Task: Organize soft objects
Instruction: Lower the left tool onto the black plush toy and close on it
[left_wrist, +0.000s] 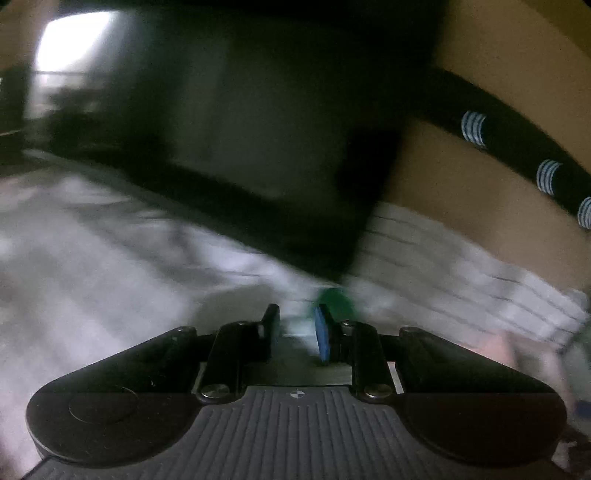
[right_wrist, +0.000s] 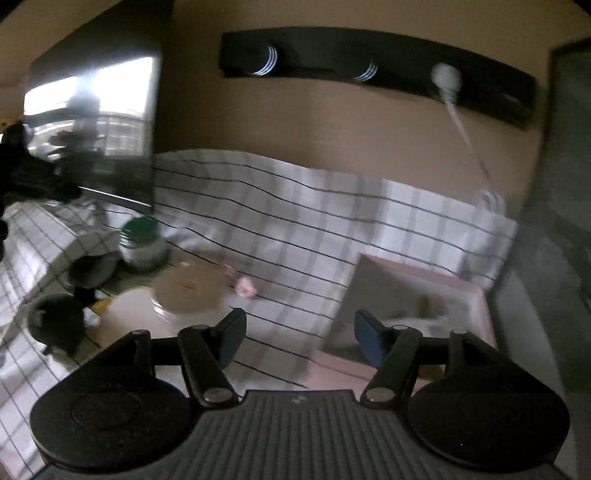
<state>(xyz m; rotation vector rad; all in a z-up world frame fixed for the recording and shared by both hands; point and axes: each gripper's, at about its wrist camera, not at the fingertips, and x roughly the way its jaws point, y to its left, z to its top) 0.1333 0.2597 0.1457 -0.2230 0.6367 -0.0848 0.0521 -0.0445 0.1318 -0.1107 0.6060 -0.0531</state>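
My right gripper (right_wrist: 300, 338) hangs spread wide, holding nothing, over the checked cloth (right_wrist: 295, 221); pink box (right_wrist: 476, 295) just right of it; my left gripper (left_wrist: 295, 328) narrowly parted, a blurred green thing (left_wrist: 334, 299) beyond its tips; contact unclear.

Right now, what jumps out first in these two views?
In the right wrist view, the checked cloth draped against the tan wall fills the middle, with a pink bin low on the right just past the open right tongs. A green-lidded jar stands at left. In the left wrist view, a big dark blurred slab looms over the left tongs, which are nearly closed.
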